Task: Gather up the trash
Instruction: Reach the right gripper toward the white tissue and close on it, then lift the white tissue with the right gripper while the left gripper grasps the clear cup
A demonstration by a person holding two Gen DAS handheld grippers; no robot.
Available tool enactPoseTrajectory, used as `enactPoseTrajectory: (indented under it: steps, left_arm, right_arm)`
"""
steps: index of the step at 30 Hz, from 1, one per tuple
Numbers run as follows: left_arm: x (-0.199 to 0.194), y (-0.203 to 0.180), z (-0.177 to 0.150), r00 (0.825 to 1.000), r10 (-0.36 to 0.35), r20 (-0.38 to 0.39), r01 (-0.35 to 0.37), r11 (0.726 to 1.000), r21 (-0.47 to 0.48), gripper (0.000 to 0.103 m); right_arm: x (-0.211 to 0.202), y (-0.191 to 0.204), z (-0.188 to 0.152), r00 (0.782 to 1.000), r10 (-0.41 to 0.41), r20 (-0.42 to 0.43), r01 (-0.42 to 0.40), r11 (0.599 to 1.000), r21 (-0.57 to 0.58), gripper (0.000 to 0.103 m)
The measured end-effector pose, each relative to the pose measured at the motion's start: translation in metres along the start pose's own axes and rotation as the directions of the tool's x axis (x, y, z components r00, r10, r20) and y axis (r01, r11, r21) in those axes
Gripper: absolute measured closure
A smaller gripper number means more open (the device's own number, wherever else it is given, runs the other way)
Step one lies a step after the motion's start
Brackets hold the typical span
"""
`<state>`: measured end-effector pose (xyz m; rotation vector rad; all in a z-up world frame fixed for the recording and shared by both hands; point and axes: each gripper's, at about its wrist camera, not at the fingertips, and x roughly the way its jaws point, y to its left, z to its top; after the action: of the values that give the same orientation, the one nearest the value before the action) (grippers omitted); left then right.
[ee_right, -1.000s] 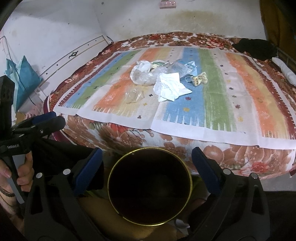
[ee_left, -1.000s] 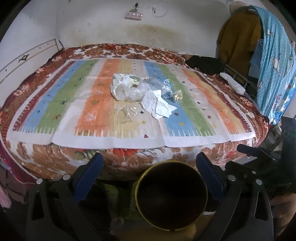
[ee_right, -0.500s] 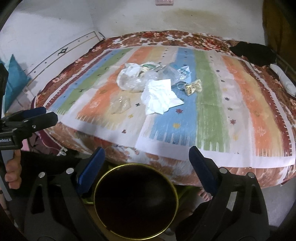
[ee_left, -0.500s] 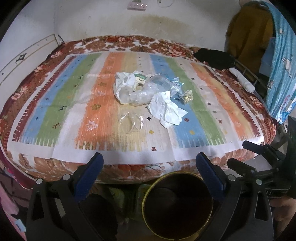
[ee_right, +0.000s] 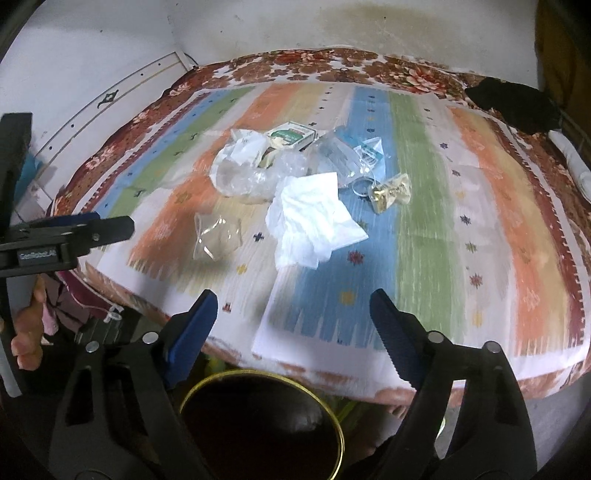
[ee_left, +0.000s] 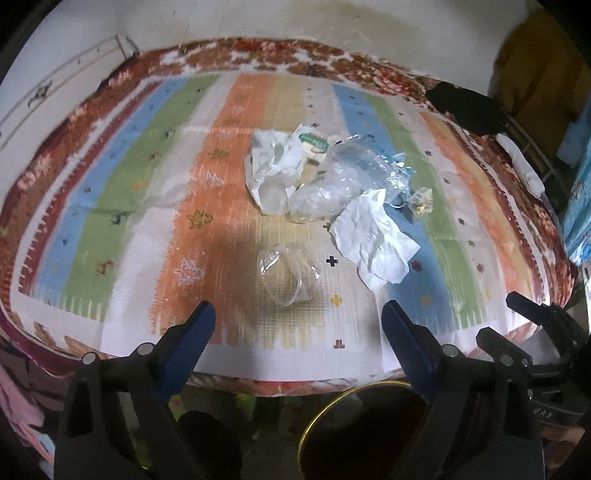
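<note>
left gripper (ee_left: 297, 314): jaws spread, empty; above clear wrapper (ee_left: 288, 271)
right gripper (ee_right: 293, 306): jaws spread, empty
bin (ee_right: 334, 424): below bed edge

1. A bed (ee_left: 110, 206) spreads ahead of the gripper, covered by a striped mat (ee_right: 424, 221) over a floral bedsheet (ee_right: 369, 70).
2. Beyond it, a stained white wall (ee_right: 295, 29) rises.
3. Far right, blue cloth (ee_left: 576, 206) hangs.
</note>
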<state>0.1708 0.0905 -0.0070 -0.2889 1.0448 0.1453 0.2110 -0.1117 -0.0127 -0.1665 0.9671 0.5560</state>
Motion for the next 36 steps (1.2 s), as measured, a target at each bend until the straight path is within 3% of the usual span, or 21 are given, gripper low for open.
enactPoseTrajectory:
  steps: [4,9,14,17,23,26,28,30,33,36]
  left_arm:
    - [0.019,0.006,0.007,0.998,-0.023,-0.050,0.021,0.999,-0.050,0.021]
    - [0.034,0.005,0.013,0.999,-0.007,-0.051,0.005,0.999,-0.035,0.023]
    - [0.057,0.004,0.014,0.993,-0.033,-0.112,0.029,0.999,-0.037,0.038]
    - [0.063,0.001,0.017,0.991,-0.058,-0.124,0.054,0.998,-0.036,0.038]
    - [0.088,0.000,0.024,0.985,-0.019,-0.170,0.015,1.000,-0.028,0.046]
    - [0.099,0.001,0.027,0.980,-0.018,-0.197,0.014,1.000,-0.024,0.055]
    - [0.103,0.000,0.027,0.978,-0.014,-0.207,0.013,1.000,-0.009,0.059]
    - [0.109,0.001,0.029,0.977,-0.008,-0.212,0.007,1.000,-0.004,0.064]
    - [0.115,0.003,0.027,0.972,-0.007,-0.237,0.006,1.000,-0.004,0.080]
    - [0.114,0.003,0.025,0.972,-0.010,-0.236,0.014,1.000,0.015,0.099]
  right_arm:
    - [0.017,-0.001,0.012,1.000,-0.016,-0.020,0.015,1.000,-0.019,0.027]
    - [0.043,-0.007,0.025,0.998,0.004,-0.063,-0.004,1.000,0.007,0.027]
    - [0.074,-0.010,0.035,0.994,0.010,-0.106,-0.007,1.000,0.027,0.030]
    - [0.096,-0.011,0.036,0.989,0.007,-0.146,-0.003,1.000,0.031,0.033]
    - [0.129,-0.016,0.048,0.983,-0.020,-0.180,0.027,0.999,0.036,0.040]
    - [0.144,-0.015,0.049,0.978,-0.035,-0.206,0.038,0.999,0.010,0.048]
    - [0.154,-0.016,0.049,0.971,-0.036,-0.236,0.036,0.999,-0.006,0.058]
    - [0.160,-0.017,0.050,0.968,-0.057,-0.244,0.056,0.998,-0.012,0.076]
    - [0.164,-0.021,0.047,0.967,-0.058,-0.249,0.055,0.998,-0.018,0.095]
    - [0.158,-0.021,0.049,0.974,-0.037,-0.223,0.032,0.999,-0.028,0.100]
